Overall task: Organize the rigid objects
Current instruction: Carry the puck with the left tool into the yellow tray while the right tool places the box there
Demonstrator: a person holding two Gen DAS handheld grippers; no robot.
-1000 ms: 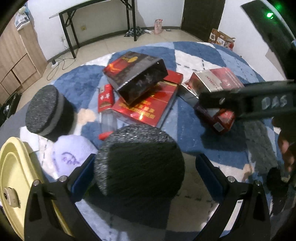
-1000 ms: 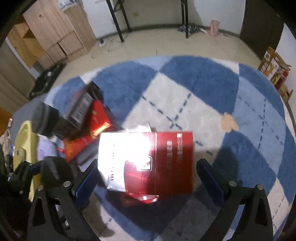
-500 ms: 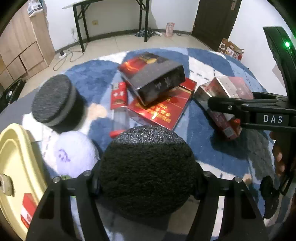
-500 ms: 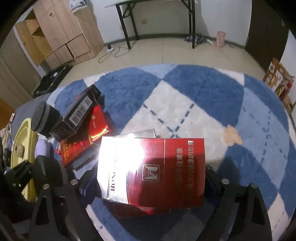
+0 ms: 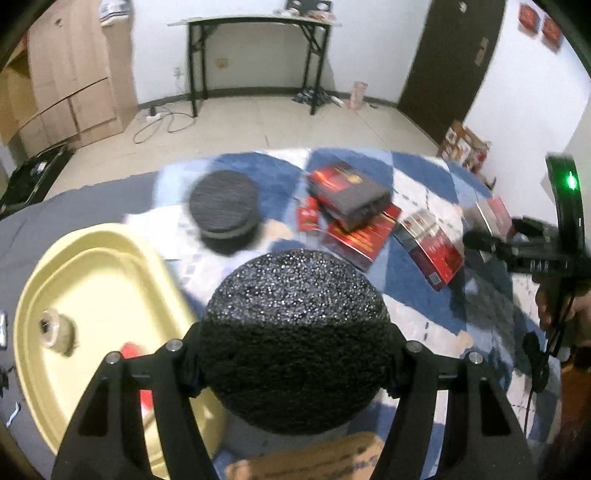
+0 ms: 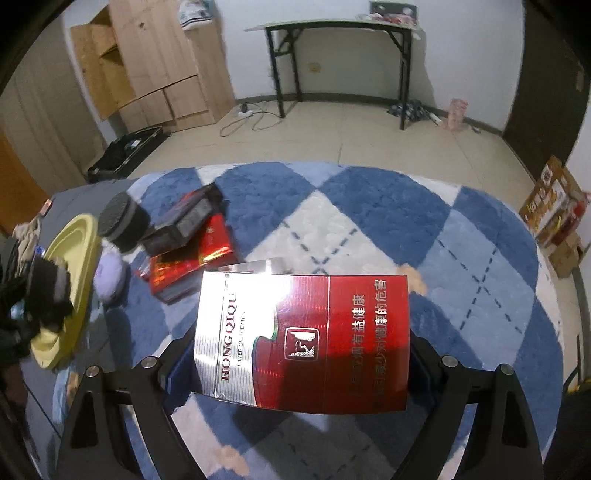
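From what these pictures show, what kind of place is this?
Most likely a room in a home, used as a workspace. A blue and white checked rug covers the tiled floor, a wooden cabinet stands by the wall, and a black folding table stands against the white wall.

surface: blue-white rug (image 6: 369,206) | on it: red cartons (image 5: 360,232), foam cylinder (image 5: 223,208), yellow tray (image 5: 92,280)

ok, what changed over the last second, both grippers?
Both grippers closed on their loads and lifted: left gripper now clamps the black foam cylinder, right gripper the red-and-silver cigarette carton. The pile of red boxes, second foam cylinder and yellow tray stayed put.
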